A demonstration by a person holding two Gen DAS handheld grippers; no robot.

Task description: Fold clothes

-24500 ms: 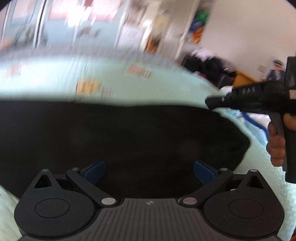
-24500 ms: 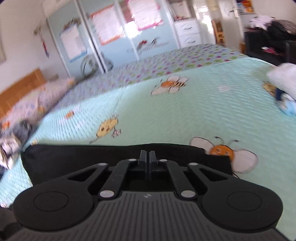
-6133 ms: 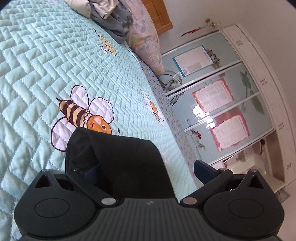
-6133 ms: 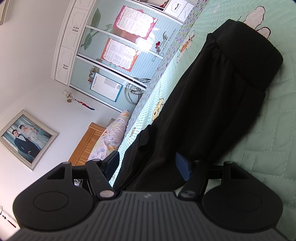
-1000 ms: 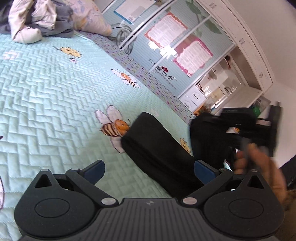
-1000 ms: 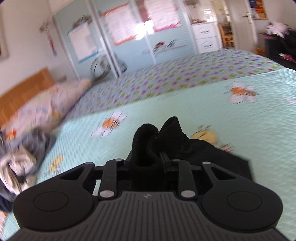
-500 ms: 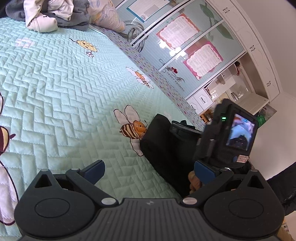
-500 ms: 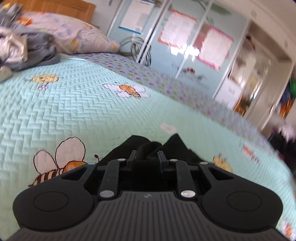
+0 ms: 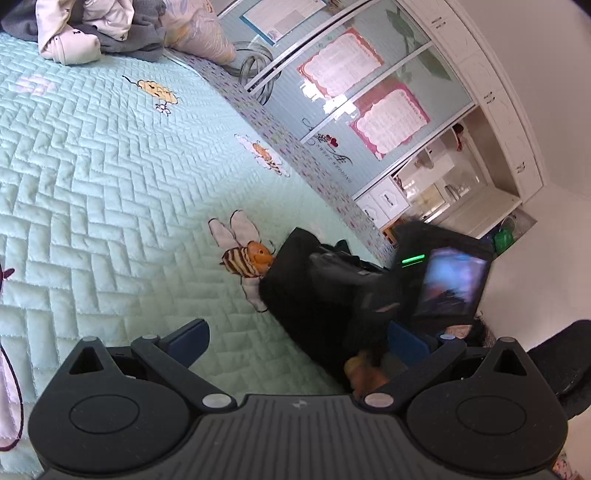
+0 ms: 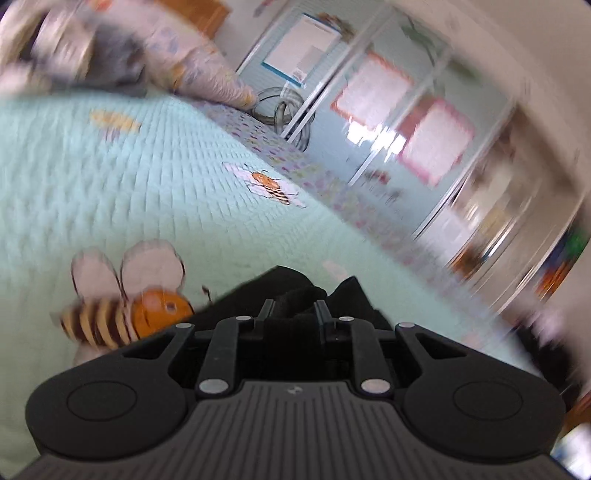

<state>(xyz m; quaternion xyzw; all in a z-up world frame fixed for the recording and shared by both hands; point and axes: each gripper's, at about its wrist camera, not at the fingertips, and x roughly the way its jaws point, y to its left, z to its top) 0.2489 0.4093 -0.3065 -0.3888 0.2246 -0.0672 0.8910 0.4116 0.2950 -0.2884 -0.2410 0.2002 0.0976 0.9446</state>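
Observation:
A black garment point(image 9: 295, 295) lies folded into a narrow bundle on the mint quilted bedspread point(image 9: 92, 184), beside an embroidered bee point(image 9: 245, 260). My right gripper point(image 10: 293, 308) is shut on a bunched fold of the black garment point(image 10: 284, 284), low over the bed. In the left wrist view the right gripper point(image 9: 332, 262) rests on top of the garment, a hand point(image 9: 364, 371) holding its handle. My left gripper point(image 9: 295, 338) is open, its blue pads point(image 9: 188, 338) spread wide with nothing between them, just short of the garment's near edge.
A heap of grey and white clothes point(image 9: 77, 33) and a patterned pillow point(image 9: 195, 33) lie at the far end of the bed. Pale blue wardrobe doors with posters point(image 9: 351, 88) stand beyond the bed. A dark sleeve point(image 9: 557, 362) shows at the right edge.
My right gripper came down and rolled, carrying the held black fold onto the garment on the bed. The left gripper stayed open and nearly still.

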